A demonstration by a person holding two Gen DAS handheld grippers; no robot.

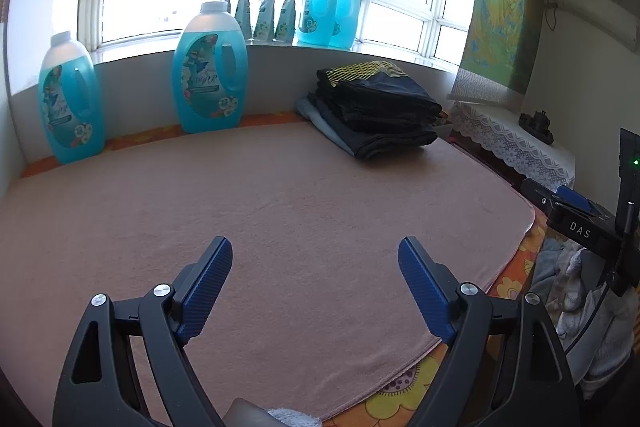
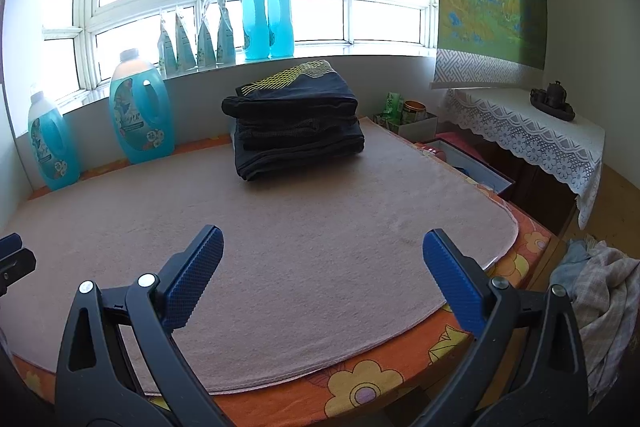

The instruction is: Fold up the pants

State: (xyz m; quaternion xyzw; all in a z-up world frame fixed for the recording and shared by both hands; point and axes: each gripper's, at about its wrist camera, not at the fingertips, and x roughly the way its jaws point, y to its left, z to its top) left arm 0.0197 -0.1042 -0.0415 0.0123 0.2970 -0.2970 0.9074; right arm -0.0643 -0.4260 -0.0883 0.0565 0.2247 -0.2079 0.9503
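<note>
**Between garments: both grippers empty over a bare mat**

Both tools hover above the pink mat (image 2: 304,227) with nothing on it in front of them. The left gripper (image 1: 316,251) has its blue pads spread wide, nothing between them. The right gripper (image 2: 322,243) is spread just as wide, and just as empty.

Where are the pants? A stack of folded dark garments (image 2: 296,123) sits at the far side of the mat, near the window sill; the top piece shows a yellow mesh print. That pile looks finished and squared off.

So my read is that one fold cycle is done and the next has not begun. Off the mat's right edge lies a heap of loose cloth (image 2: 600,291), pale and checked; whether it holds more pants I cannot tell. The next move would call for reaching to that heap, pinching a waistband, and laying it flat on the open mat.
</note>
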